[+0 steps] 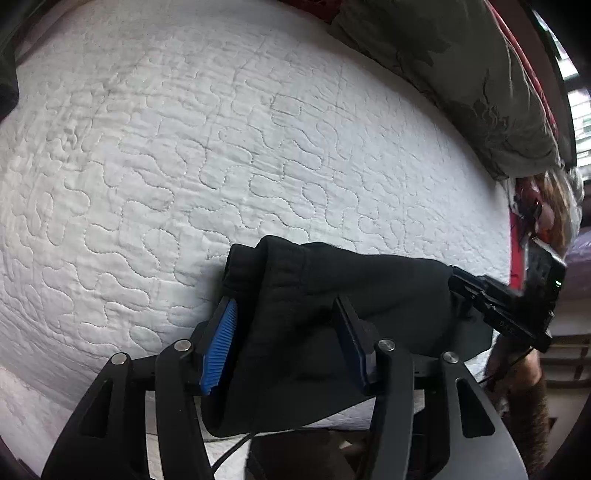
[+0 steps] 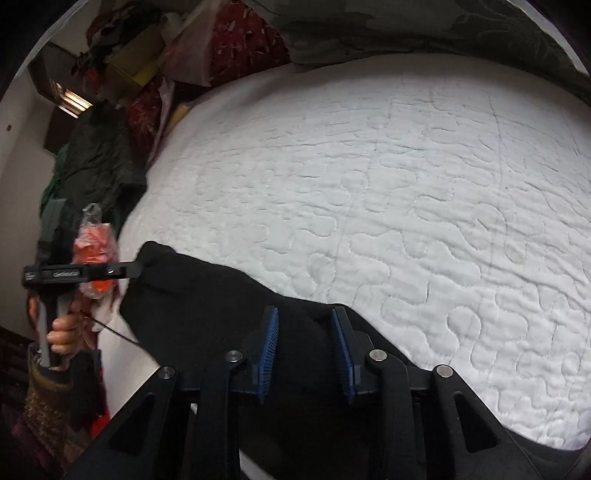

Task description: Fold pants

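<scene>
**A:** What do you have on the left wrist view?

**B:** My left gripper (image 1: 291,332) has a thick bunch of the black pants (image 1: 332,295) between its blue pads (image 1: 221,347); the fingers stand fairly wide, with the cloth filling the gap. The pants sit at the near edge of the white quilted mattress (image 1: 221,147), and the ribbed waistband rolls over just past the left pad. At the right I see my right gripper (image 1: 506,306) from the side, its tip against the far end of the cloth. A grey-green patterned blanket (image 1: 461,74) lies along the far right edge of the mattress.

**A:** And the right wrist view?

**B:** My right gripper (image 2: 304,347) holds another fold of the pants (image 2: 207,306). Its fingers are narrower than the left ones, and the dark fabric packs the space between the pads (image 2: 269,350). The cloth runs from there toward the near left corner of the mattress (image 2: 369,184), where the left gripper (image 2: 136,267) meets it; from this side I cannot tell how far its fingers are apart. The left hand (image 2: 61,332) grips that tool's handle below. Beyond the left edge of the mattress there is a heap of dark and red fabric (image 2: 110,155), and the blanket (image 2: 406,26) shows along the far edge.
</scene>
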`<control>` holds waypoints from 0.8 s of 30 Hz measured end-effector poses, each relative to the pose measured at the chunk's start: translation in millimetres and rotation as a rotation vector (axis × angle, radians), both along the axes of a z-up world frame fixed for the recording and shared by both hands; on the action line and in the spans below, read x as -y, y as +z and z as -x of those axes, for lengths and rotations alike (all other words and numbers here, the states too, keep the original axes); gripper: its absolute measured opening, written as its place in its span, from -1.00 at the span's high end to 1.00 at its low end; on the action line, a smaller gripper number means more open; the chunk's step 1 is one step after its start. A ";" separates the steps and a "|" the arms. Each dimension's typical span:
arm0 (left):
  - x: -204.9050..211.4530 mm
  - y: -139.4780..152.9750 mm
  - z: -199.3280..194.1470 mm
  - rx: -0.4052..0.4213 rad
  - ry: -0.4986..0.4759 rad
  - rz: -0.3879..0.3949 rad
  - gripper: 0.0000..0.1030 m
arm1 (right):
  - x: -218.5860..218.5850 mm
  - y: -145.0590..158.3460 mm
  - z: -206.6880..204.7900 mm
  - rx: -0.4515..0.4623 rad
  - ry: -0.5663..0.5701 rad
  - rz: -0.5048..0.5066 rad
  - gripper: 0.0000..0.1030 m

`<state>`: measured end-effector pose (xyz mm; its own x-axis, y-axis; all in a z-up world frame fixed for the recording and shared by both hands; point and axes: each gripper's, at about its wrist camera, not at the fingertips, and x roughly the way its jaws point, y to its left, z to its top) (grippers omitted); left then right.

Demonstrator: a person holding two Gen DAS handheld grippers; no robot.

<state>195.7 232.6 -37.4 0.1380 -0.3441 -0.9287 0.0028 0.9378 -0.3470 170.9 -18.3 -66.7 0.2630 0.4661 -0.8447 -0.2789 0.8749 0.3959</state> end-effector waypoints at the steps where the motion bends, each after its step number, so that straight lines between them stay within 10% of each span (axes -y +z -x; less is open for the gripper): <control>1: 3.1 3.9 4.6 0.021 0.003 -0.024 0.57 | -7.9 2.2 3.4 0.037 0.037 0.061 0.50; 3: 6.6 11.6 10.8 0.048 0.013 -0.016 0.82 | -21.2 12.1 13.6 0.109 0.092 0.138 0.92; 7: 5.3 4.6 5.5 0.077 0.049 -0.108 0.82 | -14.0 37.8 19.9 0.245 0.007 0.152 0.93; 14: -3.0 -6.2 0.3 0.059 0.138 -0.073 0.81 | -9.0 2.9 13.7 0.184 -0.079 0.162 0.93; 24: -59.6 0.7 10.9 0.004 0.223 0.181 0.80 | 14.7 21.5 30.4 0.163 -0.188 0.012 0.54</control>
<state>184.8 292.2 -36.8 0.2327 -0.4645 -0.8544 -0.1952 0.8384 -0.5089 140.6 -33.0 -45.2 0.4771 0.3864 -0.7894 -0.1703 0.9218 0.3483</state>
